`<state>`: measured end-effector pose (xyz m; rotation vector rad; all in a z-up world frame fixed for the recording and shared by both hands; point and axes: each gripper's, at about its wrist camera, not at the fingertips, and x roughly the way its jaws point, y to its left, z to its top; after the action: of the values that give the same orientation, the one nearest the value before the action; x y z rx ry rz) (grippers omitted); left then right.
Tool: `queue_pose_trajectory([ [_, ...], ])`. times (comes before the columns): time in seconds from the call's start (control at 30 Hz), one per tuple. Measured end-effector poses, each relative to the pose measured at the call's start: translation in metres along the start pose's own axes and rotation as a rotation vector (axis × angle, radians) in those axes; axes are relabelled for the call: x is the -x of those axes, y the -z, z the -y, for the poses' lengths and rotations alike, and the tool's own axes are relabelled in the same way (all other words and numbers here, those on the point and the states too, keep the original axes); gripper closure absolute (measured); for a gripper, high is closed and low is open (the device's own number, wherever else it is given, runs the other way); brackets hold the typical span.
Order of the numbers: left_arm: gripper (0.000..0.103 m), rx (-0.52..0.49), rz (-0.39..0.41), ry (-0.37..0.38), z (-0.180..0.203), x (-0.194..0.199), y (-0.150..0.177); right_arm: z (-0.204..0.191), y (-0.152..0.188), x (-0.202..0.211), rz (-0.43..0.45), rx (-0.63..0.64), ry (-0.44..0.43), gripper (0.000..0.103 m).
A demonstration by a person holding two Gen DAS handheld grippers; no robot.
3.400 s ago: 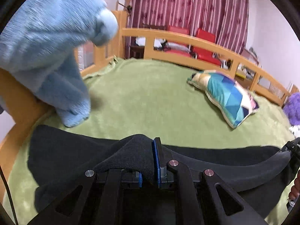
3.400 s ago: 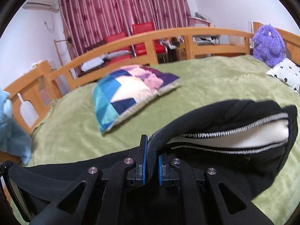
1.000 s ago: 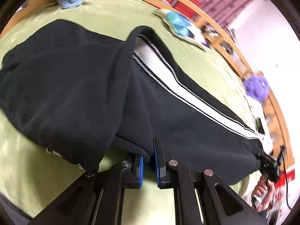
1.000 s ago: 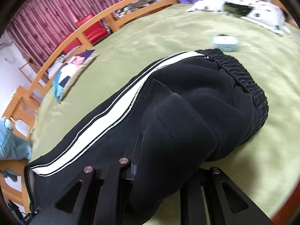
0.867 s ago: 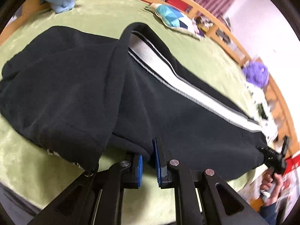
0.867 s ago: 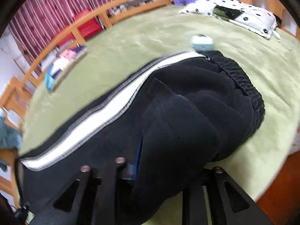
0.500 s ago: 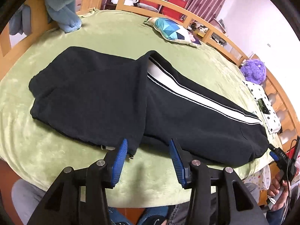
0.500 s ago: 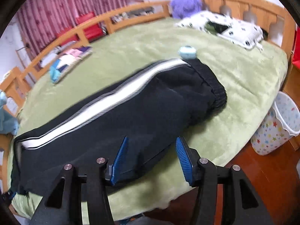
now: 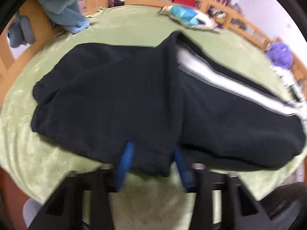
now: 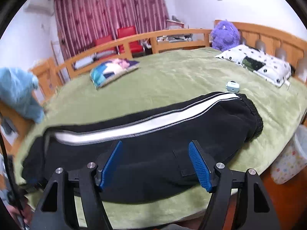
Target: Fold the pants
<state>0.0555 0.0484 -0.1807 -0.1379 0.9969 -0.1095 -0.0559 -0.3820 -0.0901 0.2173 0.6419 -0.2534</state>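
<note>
Here, in the left wrist view, motion blur softens everything, and the near hem of the black fleece pants with a white side stripe (image 9: pixel 134 99) sits between the spread blue pads of the left gripper (image 9: pixel 153 151), whose jaws stand wide apart and grip nothing; whether the pads touch the cloth is hard to tell. The pants lie on the green plush bedcover (image 9: pixel 130 28), one leg folded across to the left so that it hides part of the stripe. A light blue towel (image 9: pixel 65 9) hangs on the wooden bed rail at upper left. In the right wrist view the pants (image 10: pixel 153 153) stretch flat across the bedcover (image 10: pixel 182 76), stripe along the far edge, elastic waistband to the right, their left end blurred. The right gripper (image 10: pixel 155 149) hovers low at the near edge, its blue pads splayed and empty.
</note>
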Motion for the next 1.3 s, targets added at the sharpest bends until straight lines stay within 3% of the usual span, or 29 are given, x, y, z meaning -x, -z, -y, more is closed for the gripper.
queue_pose_trajectory([
  [0.03, 0.091, -0.008, -0.001, 0.041, -0.003, 0.004, -0.003, -0.004, -0.001, -0.001, 0.002, 0.014, 0.013, 0.032],
  [0.17, 0.095, -0.003, 0.055, 0.087, -0.020, 0.025, -0.022, -0.006, -0.003, -0.012, -0.046, 0.001, 0.006, 0.032],
  [0.4, 0.095, 0.057, 0.257, 0.003, -0.069, 0.058, -0.089, 0.005, -0.008, -0.028, -0.098, -0.082, -0.012, 0.032],
  [0.5, 0.101, 0.088, 0.308, -0.033, -0.087, 0.057, -0.117, 0.007, -0.008, -0.032, -0.113, -0.109, -0.002, 0.032],
  [0.7, 0.101, 0.142, 0.386, -0.069, -0.115, 0.052, -0.169, 0.002, -0.011, -0.043, -0.148, -0.100, 0.025, 0.032],
  [0.8, 0.101, 0.136, 0.361, 0.010, -0.125, 0.049, -0.174, -0.005, -0.013, -0.046, -0.151, -0.075, 0.042, 0.032],
  [0.9, 0.098, 0.118, 0.296, 0.071, -0.120, 0.040, -0.157, -0.011, -0.013, -0.047, -0.152, -0.053, 0.045, 0.032],
  [0.93, 0.086, 0.108, 0.261, 0.101, -0.115, 0.037, -0.150, -0.012, -0.013, -0.048, -0.155, -0.048, 0.041, 0.032],
  [0.97, 0.058, 0.104, 0.219, 0.131, -0.111, 0.031, -0.141, -0.013, -0.014, -0.049, -0.157, -0.044, 0.039, 0.032],
  [1.0, 0.048, 0.107, 0.183, 0.158, -0.107, 0.025, -0.130, -0.013, -0.014, -0.050, -0.158, -0.043, 0.037, 0.032],
  [1.1, 0.044, 0.061, 0.116, 0.245, -0.082, 0.013, -0.091, -0.013, -0.014, -0.050, -0.160, -0.040, 0.030, 0.032],
  [1.3, 0.042, 0.001, -0.058, 0.268, -0.040, -0.016, -0.030, -0.010, -0.013, -0.049, -0.160, -0.057, 0.015, 0.032],
])
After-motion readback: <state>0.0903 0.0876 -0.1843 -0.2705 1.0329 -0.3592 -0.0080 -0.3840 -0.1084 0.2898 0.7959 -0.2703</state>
